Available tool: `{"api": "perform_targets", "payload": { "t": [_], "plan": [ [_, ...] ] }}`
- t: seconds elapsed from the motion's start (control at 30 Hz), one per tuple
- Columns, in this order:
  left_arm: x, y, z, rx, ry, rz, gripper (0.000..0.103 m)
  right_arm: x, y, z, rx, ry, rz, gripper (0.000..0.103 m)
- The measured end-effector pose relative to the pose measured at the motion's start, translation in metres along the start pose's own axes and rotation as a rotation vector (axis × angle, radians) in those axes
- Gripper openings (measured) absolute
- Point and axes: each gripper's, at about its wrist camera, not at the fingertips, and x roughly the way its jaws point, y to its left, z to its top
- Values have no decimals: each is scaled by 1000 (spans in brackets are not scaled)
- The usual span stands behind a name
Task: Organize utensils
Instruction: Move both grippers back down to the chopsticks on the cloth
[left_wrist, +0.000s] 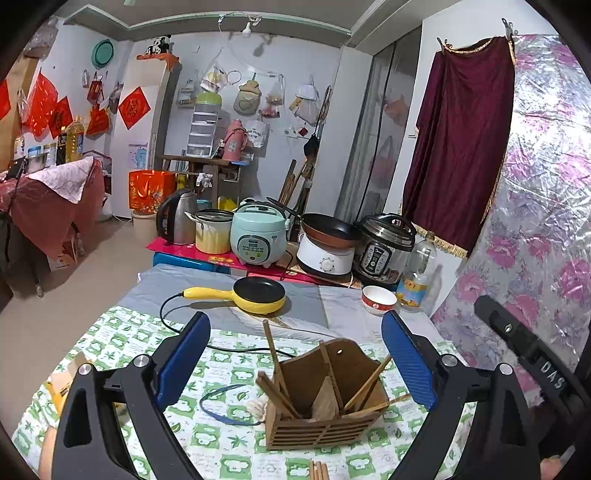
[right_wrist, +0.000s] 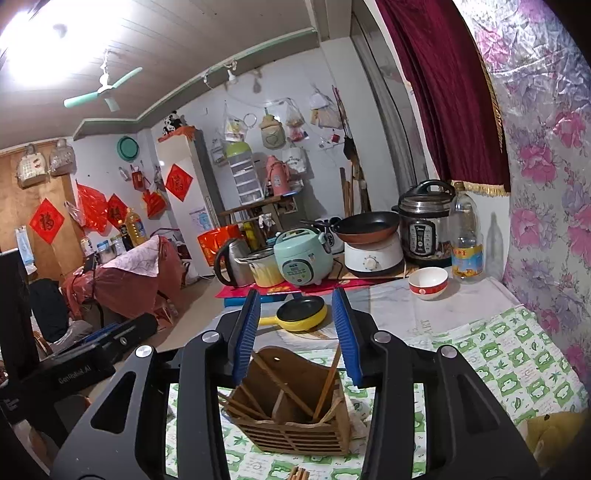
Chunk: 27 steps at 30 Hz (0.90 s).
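Observation:
A brown wooden utensil holder (left_wrist: 325, 424) (right_wrist: 295, 439) stands on the green-and-white checked tablecloth (left_wrist: 122, 343). Several wooden chopsticks (left_wrist: 273, 354) (right_wrist: 328, 380) lean in its compartments. More chopstick ends (left_wrist: 319, 470) (right_wrist: 299, 474) show at the bottom edge of both views, close to the cameras. My left gripper (left_wrist: 295, 315) is open wide, its blue pads standing clear on either side of the holder. My right gripper (right_wrist: 296, 291) is open more narrowly above the holder's back panel, and its pads touch nothing.
A yellow electric pan (left_wrist: 260, 293) with a black cord lies behind the holder. A red-and-white bowl (left_wrist: 378, 299) and a clear bottle (left_wrist: 419, 273) stand at the back right. Cookers and a kettle line the far edge. A floral-covered wall (left_wrist: 546, 221) closes the right side.

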Motion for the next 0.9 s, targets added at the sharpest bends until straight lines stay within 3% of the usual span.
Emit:
{"api": "perform_targets", "payload": {
  "t": [0.33,0.47,0.57,0.77,0.9],
  "plan": [
    [-22,-2,-23,27,29,28,97,-41,23,-13,-80,-15,-1,57],
    [-24,6,-75,74,66,66,97,-49,26,-31,-110,25,-15,66],
    [-14,21,-120,85,170,58,97,-56,15,-67,-127,53,-39,78],
    [-17,52,-189,109,354,-1,97,-46,-23,-155,-96,290,-81,79],
    [-27,51,-212,167,415,-79,97,-49,-34,-180,-138,357,-130,79]
  ]
}}
